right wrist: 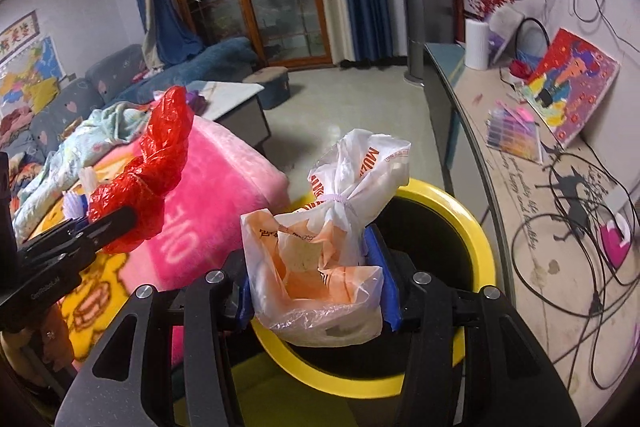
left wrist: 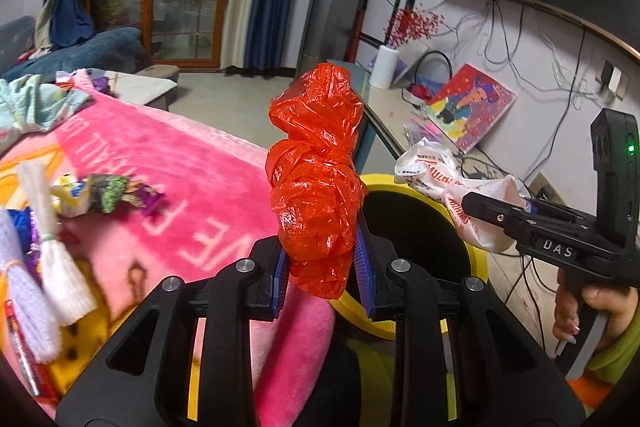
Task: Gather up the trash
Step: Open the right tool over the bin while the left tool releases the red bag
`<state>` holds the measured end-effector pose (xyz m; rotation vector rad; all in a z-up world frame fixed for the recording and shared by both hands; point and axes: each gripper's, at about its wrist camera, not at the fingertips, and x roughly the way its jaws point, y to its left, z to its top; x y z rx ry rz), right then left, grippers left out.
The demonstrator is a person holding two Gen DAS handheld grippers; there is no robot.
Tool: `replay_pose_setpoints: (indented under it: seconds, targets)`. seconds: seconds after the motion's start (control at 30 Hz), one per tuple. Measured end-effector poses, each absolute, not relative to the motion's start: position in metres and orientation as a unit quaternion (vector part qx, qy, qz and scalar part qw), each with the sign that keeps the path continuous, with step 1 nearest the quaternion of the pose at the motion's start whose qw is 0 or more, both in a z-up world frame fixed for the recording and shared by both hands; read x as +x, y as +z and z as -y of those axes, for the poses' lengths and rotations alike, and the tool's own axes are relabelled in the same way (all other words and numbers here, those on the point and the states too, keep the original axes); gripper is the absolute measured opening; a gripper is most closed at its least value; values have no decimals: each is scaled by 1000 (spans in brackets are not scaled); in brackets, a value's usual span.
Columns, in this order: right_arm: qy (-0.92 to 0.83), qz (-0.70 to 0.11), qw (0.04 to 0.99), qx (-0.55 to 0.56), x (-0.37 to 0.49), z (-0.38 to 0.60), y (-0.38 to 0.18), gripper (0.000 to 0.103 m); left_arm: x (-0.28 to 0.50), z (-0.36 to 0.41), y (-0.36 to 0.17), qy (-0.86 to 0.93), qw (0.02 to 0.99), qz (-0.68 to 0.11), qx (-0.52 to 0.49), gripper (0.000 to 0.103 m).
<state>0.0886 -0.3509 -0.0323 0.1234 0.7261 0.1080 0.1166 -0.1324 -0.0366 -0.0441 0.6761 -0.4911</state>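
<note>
My left gripper is shut on a crumpled red plastic bag, which stands up between its blue pads at the near rim of a yellow bin with a black inside. My right gripper is shut on a white and orange plastic bag tied with a band, held over the yellow bin. The left wrist view shows the right gripper and its white bag at the bin's far right. The right wrist view shows the red bag at the left over the pink blanket.
The pink blanket holds wrappers, white and lilac yarn bundles and a pale cloth. Right of the bin runs a low shelf with cables, a painting and a white vase. Open floor lies beyond.
</note>
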Motion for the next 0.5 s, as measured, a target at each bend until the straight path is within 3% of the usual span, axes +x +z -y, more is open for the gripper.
replay_pose_setpoints:
  seconds: [0.33, 0.4, 0.47, 0.5]
  targets:
    - [28, -373, 924, 76, 92, 371, -43, 49, 137, 179, -61, -259, 895, -364, 9, 22]
    - [18, -372, 925, 80, 92, 376, -45, 58, 141, 187, -64, -262, 892, -369, 13, 22]
    - [3, -372, 924, 90, 93, 383, -46, 69, 145, 197, -68, -272, 886, -375, 16, 30]
    - [-6, -371, 923, 97, 94, 387, -47, 71, 147, 200, -69, -276, 884, -376, 17, 43]
